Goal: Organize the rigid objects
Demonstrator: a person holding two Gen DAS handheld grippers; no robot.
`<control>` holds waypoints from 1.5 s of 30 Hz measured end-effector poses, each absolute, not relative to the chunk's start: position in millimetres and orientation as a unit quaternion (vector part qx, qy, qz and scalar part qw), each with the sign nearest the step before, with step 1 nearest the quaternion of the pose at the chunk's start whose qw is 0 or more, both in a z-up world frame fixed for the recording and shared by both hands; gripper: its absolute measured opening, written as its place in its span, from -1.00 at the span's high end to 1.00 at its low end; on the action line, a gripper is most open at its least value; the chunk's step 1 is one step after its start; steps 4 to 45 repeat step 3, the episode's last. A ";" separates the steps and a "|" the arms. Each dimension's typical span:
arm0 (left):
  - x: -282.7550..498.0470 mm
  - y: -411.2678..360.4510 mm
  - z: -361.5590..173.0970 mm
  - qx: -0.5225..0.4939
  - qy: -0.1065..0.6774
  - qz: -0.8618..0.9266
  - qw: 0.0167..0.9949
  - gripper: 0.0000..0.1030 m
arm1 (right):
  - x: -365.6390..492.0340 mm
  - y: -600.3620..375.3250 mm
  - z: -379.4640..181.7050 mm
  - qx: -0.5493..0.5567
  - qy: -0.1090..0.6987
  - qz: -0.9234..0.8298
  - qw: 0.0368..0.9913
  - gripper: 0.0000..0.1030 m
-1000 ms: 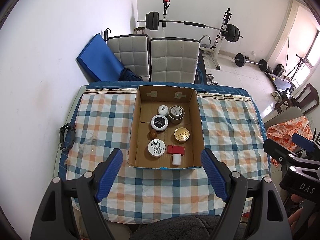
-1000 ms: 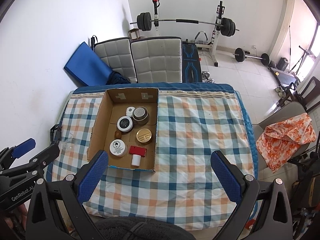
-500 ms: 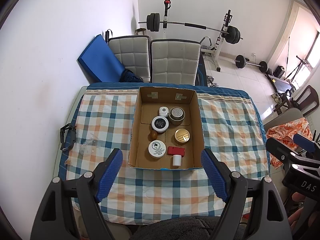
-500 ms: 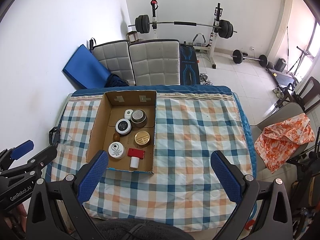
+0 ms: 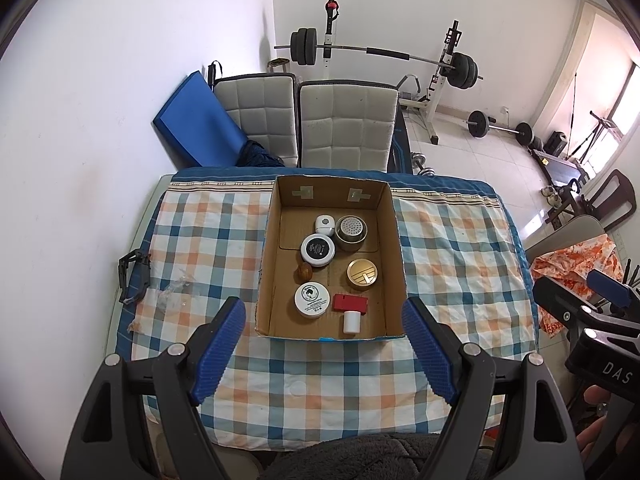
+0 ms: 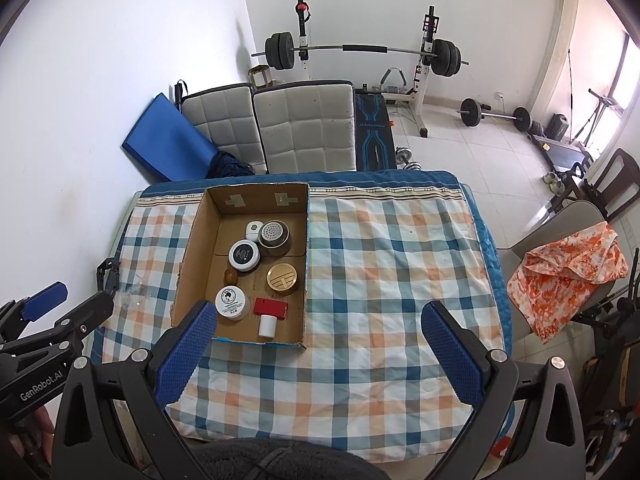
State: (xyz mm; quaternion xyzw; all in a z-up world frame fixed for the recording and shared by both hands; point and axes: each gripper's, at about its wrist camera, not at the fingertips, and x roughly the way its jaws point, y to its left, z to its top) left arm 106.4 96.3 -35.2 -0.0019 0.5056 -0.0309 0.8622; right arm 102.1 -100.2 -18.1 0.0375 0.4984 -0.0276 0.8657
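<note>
A cardboard box (image 5: 394,240) (image 6: 196,240) stands on the checked tablecloth (image 5: 460,248) (image 6: 380,264). Inside lie several small items: a black-lidded jar (image 5: 317,249), a white-lidded jar (image 5: 312,298), a metal cup (image 5: 351,231), a gold tin (image 5: 362,274), a red box (image 5: 350,303), a white cap (image 5: 351,321), a small brown piece (image 5: 303,271) and a white round piece (image 5: 324,223). My left gripper (image 5: 322,344) is open and empty, high above the box's near edge. My right gripper (image 6: 320,346) is open and empty, above the cloth right of the box.
Two grey padded chairs (image 5: 344,128) and a blue mat (image 5: 200,124) stand behind the table. A barbell rack (image 6: 360,48) is at the back wall. An orange cloth (image 6: 568,264) hangs on a chair at the right. A black clip (image 5: 130,276) sits at the table's left edge.
Both grippers have risen and pulled back a little, so the table and box look smaller. Both stay open and empty. The items in the box have not moved.
</note>
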 end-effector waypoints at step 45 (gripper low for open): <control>109.3 94.3 -30.6 -0.002 0.502 -0.031 0.864 -0.55 | 102.2 -101.1 -18.0 0.037 0.498 -0.027 0.866 -1.00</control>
